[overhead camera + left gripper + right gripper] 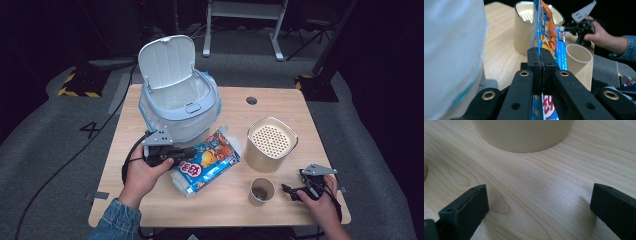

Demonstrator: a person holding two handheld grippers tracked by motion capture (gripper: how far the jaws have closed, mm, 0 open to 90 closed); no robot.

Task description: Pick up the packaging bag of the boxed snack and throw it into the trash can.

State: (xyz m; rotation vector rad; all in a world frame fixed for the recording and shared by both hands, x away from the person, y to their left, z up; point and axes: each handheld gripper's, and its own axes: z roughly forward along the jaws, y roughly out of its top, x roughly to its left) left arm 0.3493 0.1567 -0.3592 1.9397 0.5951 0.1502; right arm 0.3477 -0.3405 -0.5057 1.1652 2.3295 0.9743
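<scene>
Left tongs [176,156] are clamped tight on the edge of the snack bag [210,160], which sits just in front of the white bin [177,100]. Right tongs [292,192] rest wide open on the surface [280,100], gripping nothing, beside the paper cup [261,191].

table lit evenly | surroundings dark | soft shadows | near objects blurred
</scene>
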